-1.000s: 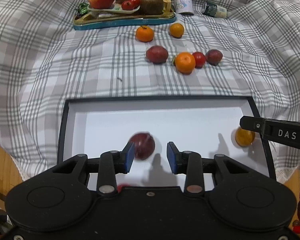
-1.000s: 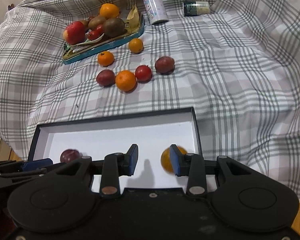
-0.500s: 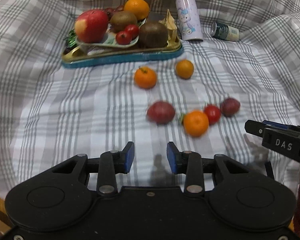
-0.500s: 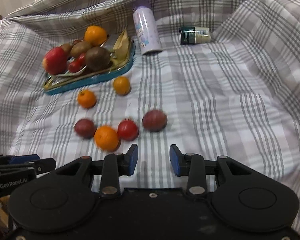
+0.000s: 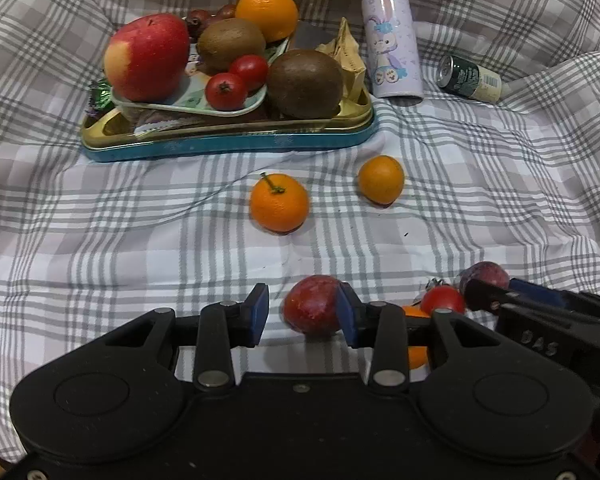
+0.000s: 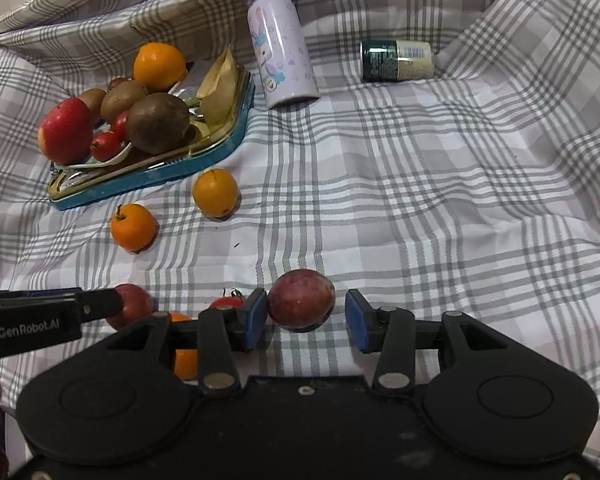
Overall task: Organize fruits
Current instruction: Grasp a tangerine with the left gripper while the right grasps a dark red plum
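My left gripper is open around a dark red plum on the plaid cloth; the plum sits against the right pad. My right gripper is open around a second plum, close to the left pad. A small tomato and a partly hidden orange lie between the two plums. Two small oranges lie farther out on the cloth. The right gripper shows at the right edge of the left wrist view, the left gripper at the left edge of the right wrist view.
A gold and blue tin tray at the back holds an apple, kiwis, tomatoes and a big orange. A lilac bottle stands beside it and a green can lies on its side. The cloth rises in folds all round.
Both grippers have left the white box, where a plum and an orange lay, and moved forward over the cloth. Each now has a plum between its open fingers.
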